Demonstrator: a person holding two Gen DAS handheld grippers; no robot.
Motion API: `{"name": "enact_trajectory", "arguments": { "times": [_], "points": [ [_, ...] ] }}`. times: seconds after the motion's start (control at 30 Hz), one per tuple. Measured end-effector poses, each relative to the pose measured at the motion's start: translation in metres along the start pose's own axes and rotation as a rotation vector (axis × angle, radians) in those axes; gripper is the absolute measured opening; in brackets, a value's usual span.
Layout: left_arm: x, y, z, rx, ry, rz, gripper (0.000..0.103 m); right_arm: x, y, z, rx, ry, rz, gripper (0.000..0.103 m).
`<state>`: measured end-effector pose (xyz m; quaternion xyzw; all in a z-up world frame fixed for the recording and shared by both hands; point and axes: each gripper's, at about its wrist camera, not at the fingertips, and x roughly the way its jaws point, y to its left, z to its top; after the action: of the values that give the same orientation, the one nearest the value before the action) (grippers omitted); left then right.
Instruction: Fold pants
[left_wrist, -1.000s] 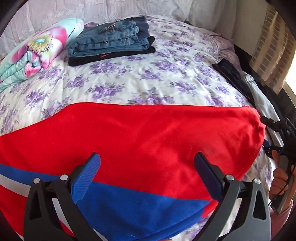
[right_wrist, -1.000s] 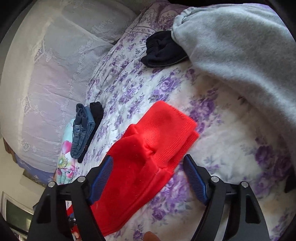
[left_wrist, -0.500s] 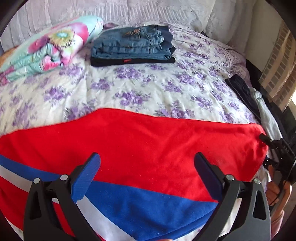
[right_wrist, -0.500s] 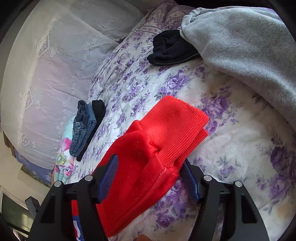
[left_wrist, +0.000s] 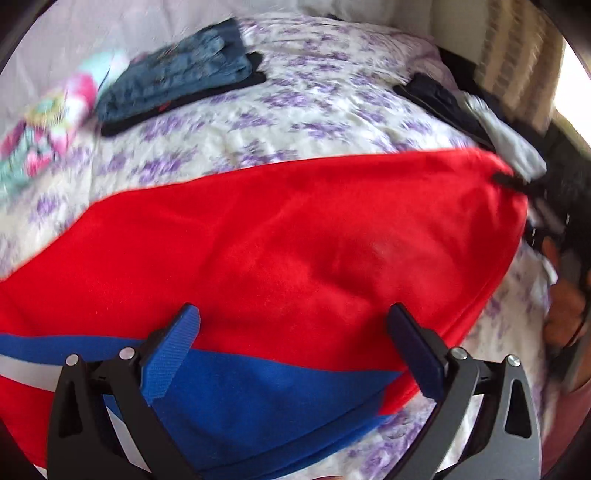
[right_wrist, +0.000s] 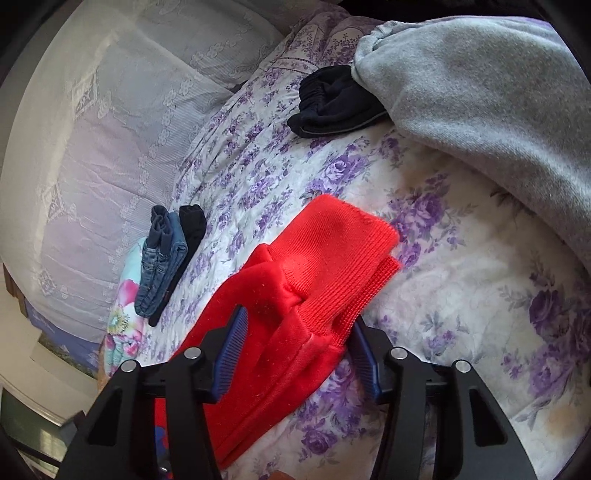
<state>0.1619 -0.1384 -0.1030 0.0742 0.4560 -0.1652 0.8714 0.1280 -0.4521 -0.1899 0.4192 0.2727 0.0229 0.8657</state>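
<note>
Red pants (left_wrist: 295, 240) with a blue and white side stripe lie across the floral bed. My left gripper (left_wrist: 295, 328) is open, its fingers wide apart just above the pants near the blue panel. In the right wrist view the pants' ribbed red leg cuffs (right_wrist: 332, 251) point away from me. My right gripper (right_wrist: 299, 332) has its jaws closed in around the bunched red fabric just behind the cuffs, pinching it. The right gripper also shows in the left wrist view (left_wrist: 517, 184) at the far right end of the pants.
A folded stack of jeans on a dark garment (left_wrist: 177, 81) (right_wrist: 166, 258) and a colourful floral pillow (left_wrist: 48, 125) sit near the headboard. A dark garment (right_wrist: 332, 99) and a grey sweatshirt (right_wrist: 480, 92) lie at the bed's right side.
My right gripper moved forward over the cuff end and its jaws closed on the red fabric. The left wrist view swung and tilted; the pants' right end now looks raised.
</note>
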Motion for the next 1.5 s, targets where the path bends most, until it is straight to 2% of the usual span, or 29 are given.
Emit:
{"name": "enact_trajectory", "arguments": {
  "times": [0.13,0.23,0.37,0.43,0.53,0.57,0.63,0.77,0.9,0.97,1.03,1.2,1.3,1.4,1.5],
  "points": [
    [-0.001,-0.005,0.001,0.018,0.003,0.004,0.099,0.001,-0.002,-0.001,0.001,0.001,-0.028,0.044],
    [-0.003,0.001,0.006,-0.018,0.013,-0.023,0.099,0.0,-0.004,-0.001,0.006,0.001,-0.019,0.042],
    [-0.011,0.005,0.018,-0.077,-0.024,-0.044,0.099,-0.001,-0.007,0.0,0.031,0.0,0.008,0.042],
    [-0.007,0.002,0.02,-0.093,-0.029,0.001,0.099,-0.002,-0.008,0.001,0.039,0.0,0.017,0.041],
    [0.014,-0.012,0.011,-0.034,0.034,0.096,0.099,0.0,-0.006,0.001,0.021,0.003,-0.007,0.036],
    [0.01,-0.016,0.008,-0.023,-0.002,0.12,0.099,0.001,-0.005,0.0,0.013,0.002,-0.016,0.036],
    [0.007,-0.021,0.007,0.007,-0.01,0.139,0.099,0.001,-0.003,0.0,0.001,-0.001,-0.026,0.033],
    [0.008,-0.014,0.006,-0.023,0.002,0.105,0.099,0.001,0.001,-0.001,-0.032,-0.007,-0.055,0.028],
    [0.002,-0.002,0.008,-0.05,0.013,0.055,0.099,-0.002,0.018,-0.003,-0.127,-0.034,-0.124,0.024],
    [-0.006,0.005,0.006,-0.057,0.003,0.057,0.099,-0.006,0.026,-0.002,-0.164,-0.048,-0.14,0.023],
    [-0.018,0.023,0.004,-0.082,-0.021,0.065,0.099,-0.015,0.04,-0.002,-0.227,-0.075,-0.154,0.022],
    [-0.063,0.09,-0.004,-0.207,-0.107,0.092,0.099,-0.037,0.107,-0.017,-0.558,-0.168,-0.26,0.022],
    [-0.088,0.129,-0.014,-0.262,-0.185,0.181,0.099,-0.04,0.153,-0.039,-0.779,-0.234,-0.325,0.022],
    [-0.104,0.162,-0.025,-0.315,-0.231,0.21,0.099,-0.034,0.195,-0.07,-0.988,-0.27,-0.35,0.022],
    [-0.111,0.188,-0.03,-0.364,-0.256,0.23,0.099,-0.02,0.23,-0.109,-1.185,-0.258,-0.351,0.022]
  ]
}}
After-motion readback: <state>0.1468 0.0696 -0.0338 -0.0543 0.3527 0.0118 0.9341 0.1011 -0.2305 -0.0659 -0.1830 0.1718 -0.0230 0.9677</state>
